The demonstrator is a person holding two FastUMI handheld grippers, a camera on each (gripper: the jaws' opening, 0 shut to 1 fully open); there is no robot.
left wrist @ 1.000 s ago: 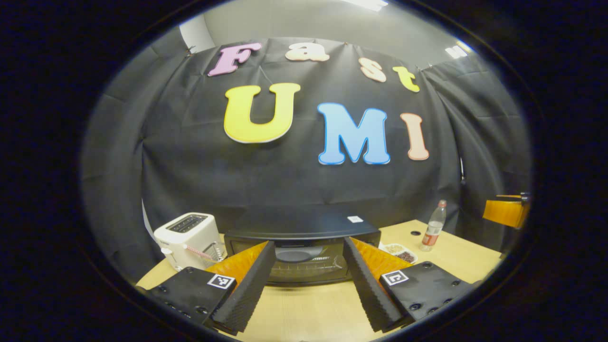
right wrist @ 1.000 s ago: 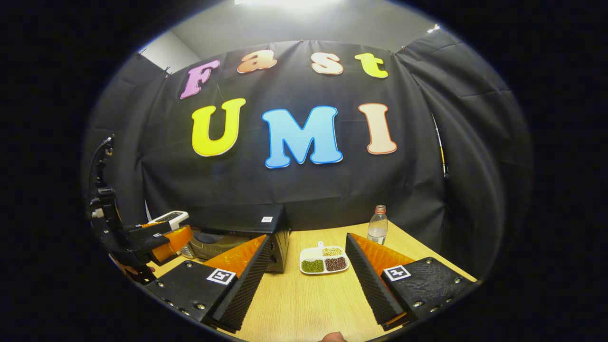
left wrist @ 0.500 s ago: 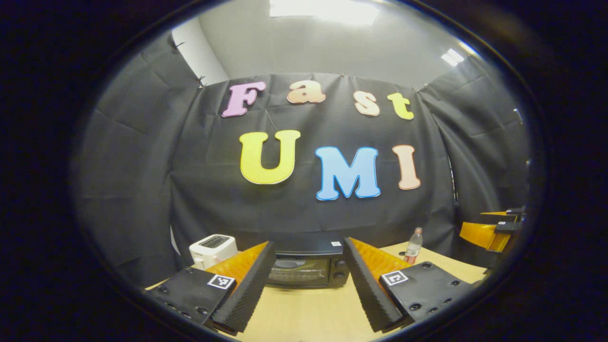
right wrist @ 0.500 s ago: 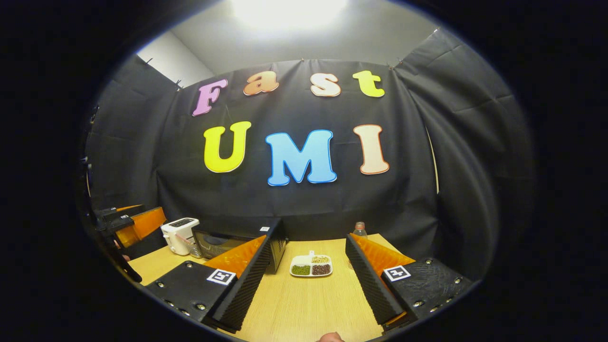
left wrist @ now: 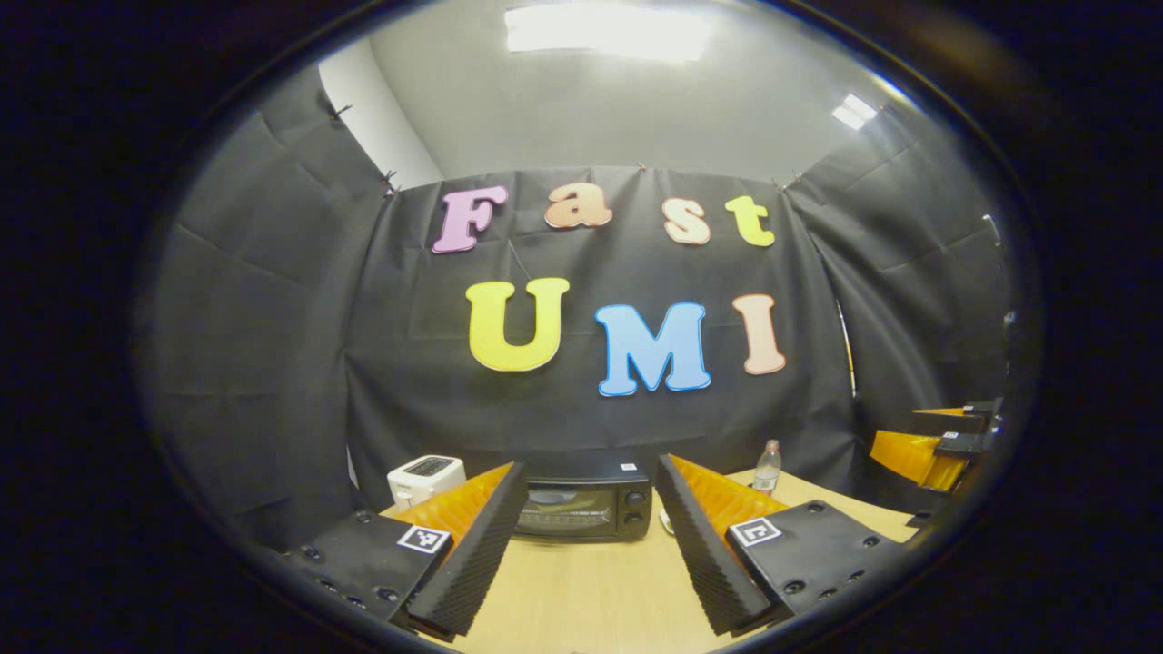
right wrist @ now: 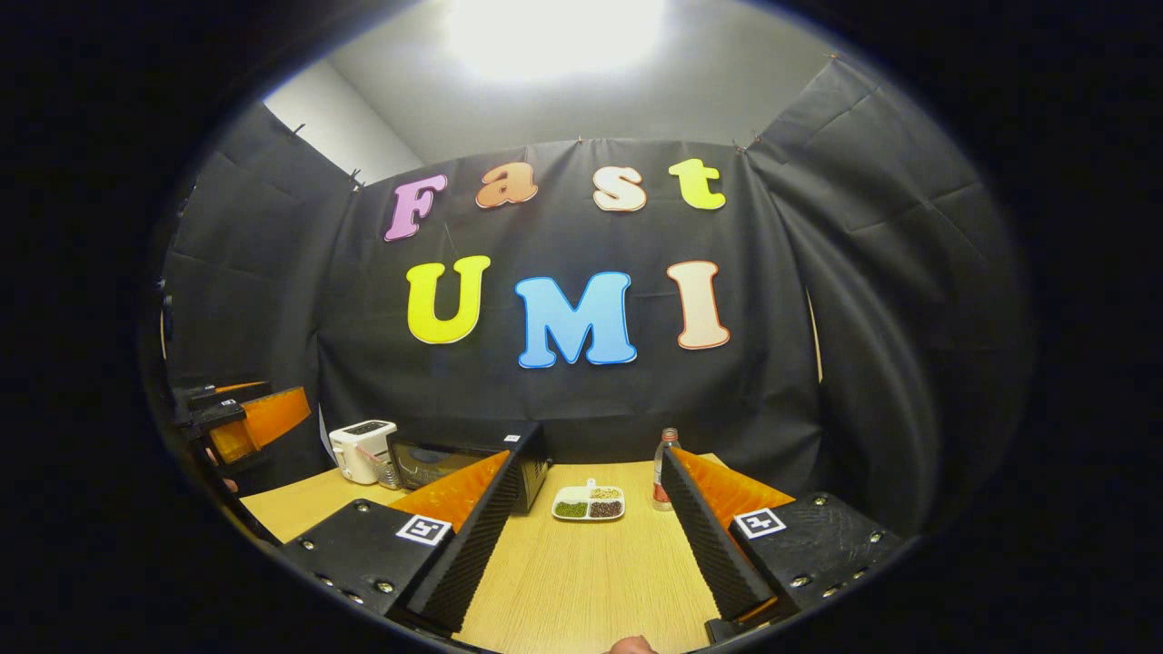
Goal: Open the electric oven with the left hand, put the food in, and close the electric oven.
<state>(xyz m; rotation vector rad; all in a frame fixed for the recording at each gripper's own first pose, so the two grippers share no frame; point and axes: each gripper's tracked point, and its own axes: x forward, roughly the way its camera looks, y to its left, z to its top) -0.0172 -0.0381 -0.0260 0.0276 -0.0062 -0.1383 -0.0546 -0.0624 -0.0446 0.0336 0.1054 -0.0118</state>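
Both grippers had drawn back: left gripper (left wrist: 586,545), jaws apart, faced the closed oven (left wrist: 581,504); right gripper (right wrist: 581,545), open, faced the food tray (right wrist: 589,504).

1 oven (left wrist: 583,506), 1 toaster (left wrist: 424,477), 1 bottle (left wrist: 768,467), 1 food tray (right wrist: 589,502), 2 grippers (left wrist: 589,563) (right wrist: 581,568).
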